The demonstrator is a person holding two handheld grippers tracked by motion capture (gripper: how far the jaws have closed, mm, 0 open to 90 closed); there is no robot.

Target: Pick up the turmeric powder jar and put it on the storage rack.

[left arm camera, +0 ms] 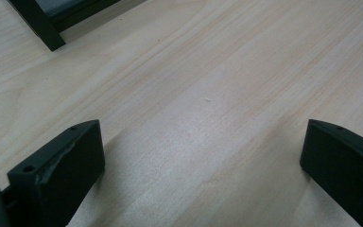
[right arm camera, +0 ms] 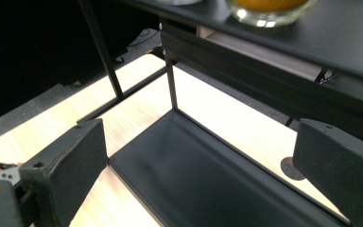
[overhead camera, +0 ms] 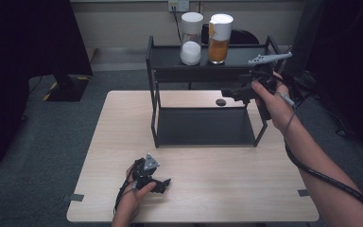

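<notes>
As both jaws stand wide apart and hold nothing, the right gripper [overhead camera: 234,92] should probably approach the orange jar [overhead camera: 219,39] slowly, while the left gripper [overhead camera: 163,183] rests on the table [overhead camera: 227,179].

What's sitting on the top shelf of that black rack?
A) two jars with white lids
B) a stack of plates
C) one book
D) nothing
A: the white-filled jar and the orange-filled jar stand side by side on the rack's top shelf.
</notes>
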